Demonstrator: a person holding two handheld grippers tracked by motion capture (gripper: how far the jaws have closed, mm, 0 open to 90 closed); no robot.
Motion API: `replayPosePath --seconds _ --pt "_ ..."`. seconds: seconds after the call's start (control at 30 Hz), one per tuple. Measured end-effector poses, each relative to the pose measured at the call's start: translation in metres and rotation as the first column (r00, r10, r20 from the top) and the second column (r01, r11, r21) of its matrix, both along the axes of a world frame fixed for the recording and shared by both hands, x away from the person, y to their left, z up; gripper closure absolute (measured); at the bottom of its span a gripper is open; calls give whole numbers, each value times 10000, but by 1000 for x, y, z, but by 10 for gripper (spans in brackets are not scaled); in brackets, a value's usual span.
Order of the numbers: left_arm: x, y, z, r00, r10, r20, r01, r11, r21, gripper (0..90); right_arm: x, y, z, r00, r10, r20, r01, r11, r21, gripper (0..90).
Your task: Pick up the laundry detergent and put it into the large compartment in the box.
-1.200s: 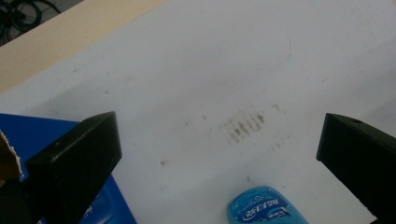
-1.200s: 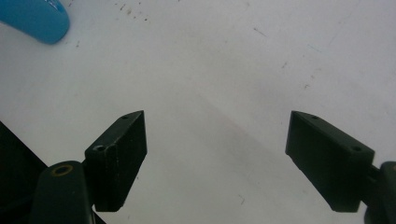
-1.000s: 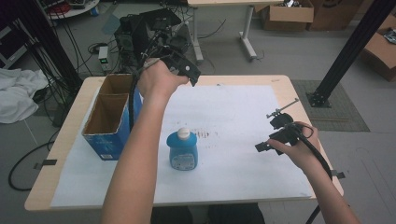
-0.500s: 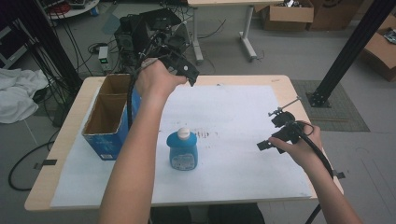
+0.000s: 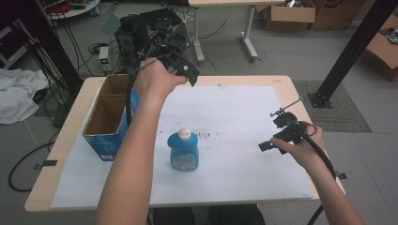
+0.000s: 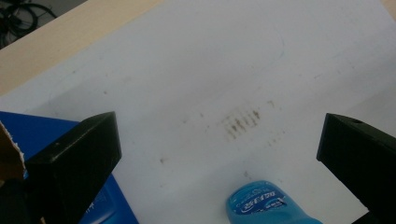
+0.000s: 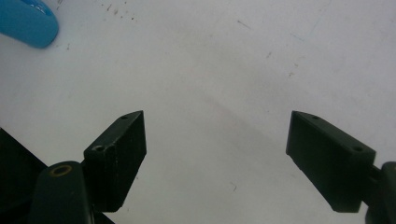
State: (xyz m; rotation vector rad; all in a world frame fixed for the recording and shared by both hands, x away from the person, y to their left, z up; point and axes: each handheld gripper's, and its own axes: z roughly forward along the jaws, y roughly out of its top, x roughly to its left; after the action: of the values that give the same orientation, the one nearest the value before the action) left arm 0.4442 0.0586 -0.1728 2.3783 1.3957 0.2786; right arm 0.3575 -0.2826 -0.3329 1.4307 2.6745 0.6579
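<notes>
Blue bottle [image 5: 184,151] untouched, left gripper [image 5: 185,75] raised, right gripper [image 5: 272,143] low, fingers of both spread empty.

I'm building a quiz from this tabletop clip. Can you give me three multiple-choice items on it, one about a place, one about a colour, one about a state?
1. Where does the cardboard box stand?
A. at the table's left edge
B. at its right edge
C. on the floor

2. What colour is the bottle?
A. red
B. blue with a white cap
C. green

3. How do the right gripper jaws stand?
A. shut on the bottle
B. shut on nothing
C. open, nothing between them

Answers:
1 A, the high view shows it on the table's left side, beside the white paper sheet.
2 B, blue body and white cap show from above.
3 C, the right gripper view shows the jaws wide apart over bare paper.
</notes>
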Motion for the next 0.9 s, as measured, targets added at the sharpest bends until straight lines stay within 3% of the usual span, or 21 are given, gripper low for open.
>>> replayPosePath --seconds 0.3,0.6,0.83,0.87,0.9 --pt "-9 0 6 9992 -400 83 399 9992 61 2 2 -2 -2 9999 -97 -63 97 9999 47 201" --pt "-23 6 10 9941 -1076 99 1076 9942 30 1 3 -4 -7 10000 -24 -79 25 10000 95 194" --pt "-37 9 11 9828 -1805 400 1808 9835 -25 1 0 -4 -6 10000 -49 -43 50 9997 218 190" --pt "-39 10 11 9802 -1934 429 1936 9811 -24 1 -1 -4 -6 10000 -48 -22 49 9998 201 189" --pt "-44 11 11 9726 -2273 479 2275 9738 12 1 -1 -4 -6 10000 -50 -19 50 9998 198 189"
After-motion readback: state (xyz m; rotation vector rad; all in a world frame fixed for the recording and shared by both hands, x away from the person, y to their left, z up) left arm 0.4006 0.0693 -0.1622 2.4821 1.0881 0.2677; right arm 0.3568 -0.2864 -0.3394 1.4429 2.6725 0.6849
